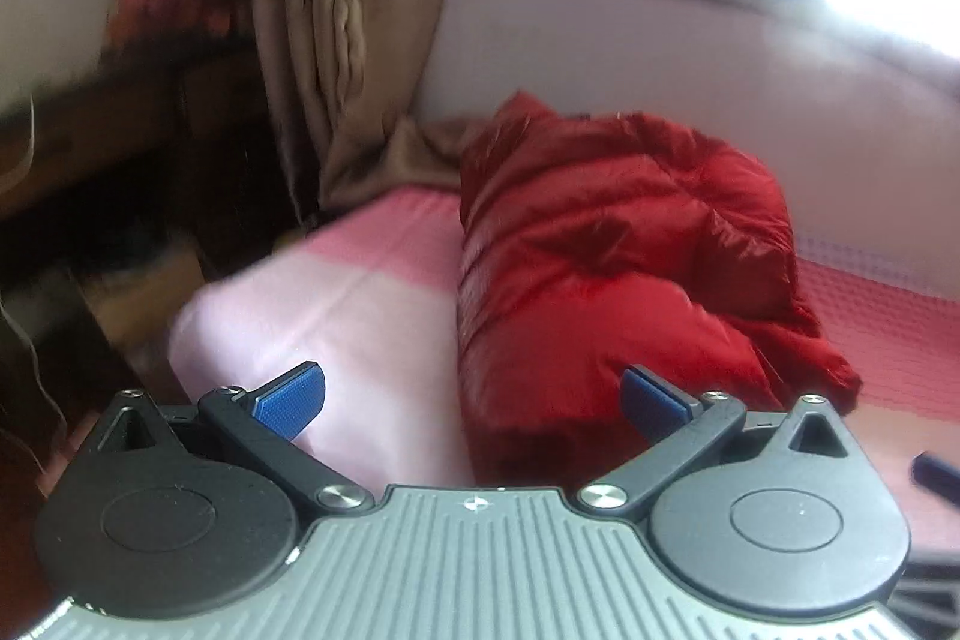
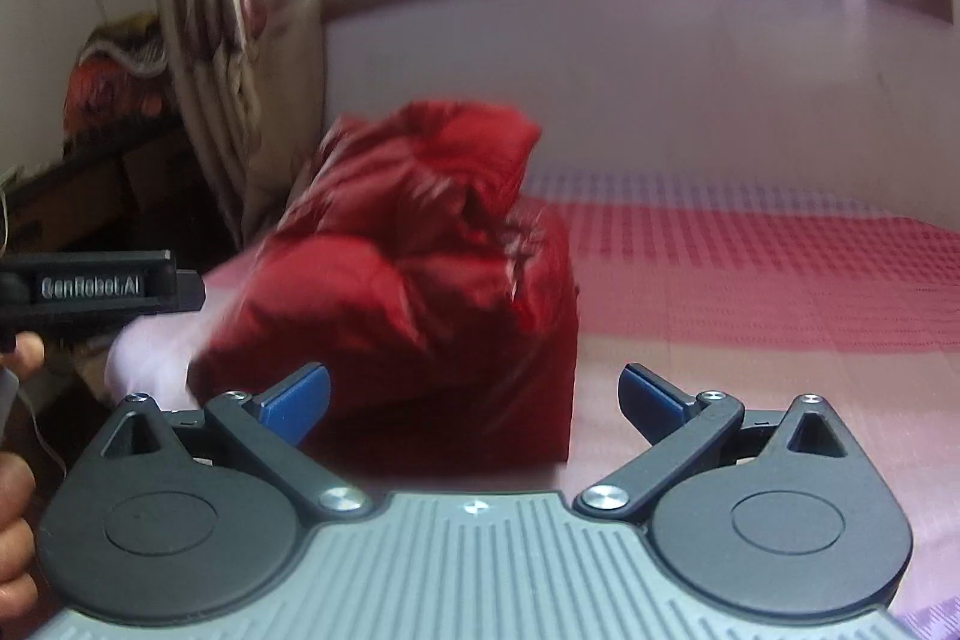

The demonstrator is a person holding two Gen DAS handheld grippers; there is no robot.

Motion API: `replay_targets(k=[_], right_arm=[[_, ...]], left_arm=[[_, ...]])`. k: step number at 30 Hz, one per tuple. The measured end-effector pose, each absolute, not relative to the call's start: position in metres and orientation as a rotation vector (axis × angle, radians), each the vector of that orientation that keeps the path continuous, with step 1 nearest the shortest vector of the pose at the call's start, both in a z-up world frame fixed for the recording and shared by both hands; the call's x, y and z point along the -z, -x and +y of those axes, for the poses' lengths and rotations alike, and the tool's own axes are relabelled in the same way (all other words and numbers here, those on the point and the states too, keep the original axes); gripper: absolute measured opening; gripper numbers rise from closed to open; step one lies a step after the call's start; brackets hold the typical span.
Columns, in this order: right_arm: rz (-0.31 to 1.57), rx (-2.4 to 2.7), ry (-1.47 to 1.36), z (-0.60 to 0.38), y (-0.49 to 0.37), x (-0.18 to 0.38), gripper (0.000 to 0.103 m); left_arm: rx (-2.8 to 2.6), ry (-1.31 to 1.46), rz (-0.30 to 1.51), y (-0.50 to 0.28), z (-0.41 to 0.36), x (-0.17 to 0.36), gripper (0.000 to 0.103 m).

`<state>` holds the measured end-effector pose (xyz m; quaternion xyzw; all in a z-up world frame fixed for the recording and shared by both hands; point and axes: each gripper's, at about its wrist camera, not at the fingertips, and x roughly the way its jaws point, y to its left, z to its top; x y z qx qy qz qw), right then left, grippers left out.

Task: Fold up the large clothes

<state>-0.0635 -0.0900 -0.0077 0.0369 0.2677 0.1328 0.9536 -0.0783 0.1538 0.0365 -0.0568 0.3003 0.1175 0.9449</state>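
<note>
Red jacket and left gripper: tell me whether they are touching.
Cannot tell. In the left wrist view the open left gripper sits in front of the red jacket with nothing clamped, but motion blur hides any gap or contact at the fingertips.

Red padded jacket (image 1: 606,268), folded into a thick bundle on the bed.

Glossy, quilted red fabric, gathered into a compact, roughly block-shaped mound with creases and puffed panels; it lies flat on the pink surface, loose edges trailing at one side. In the left wrist view it sits ahead of the fingers, nearer the right-hand one, and held by neither. In the right wrist view the jacket (image 2: 420,268) lies ahead of the left-hand finger, its near face upright; motion blur hides finer detail.
</note>
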Motion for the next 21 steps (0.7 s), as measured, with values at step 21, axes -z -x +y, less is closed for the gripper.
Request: replay_targets(k=[21], right_arm=[[0.708, -0.266, -0.067, -0.089, 0.077, 0.018, 0.103]], left_arm=[[-0.188, 0.110, 0.755, 0.100, 0.146, -0.017, 0.103]])
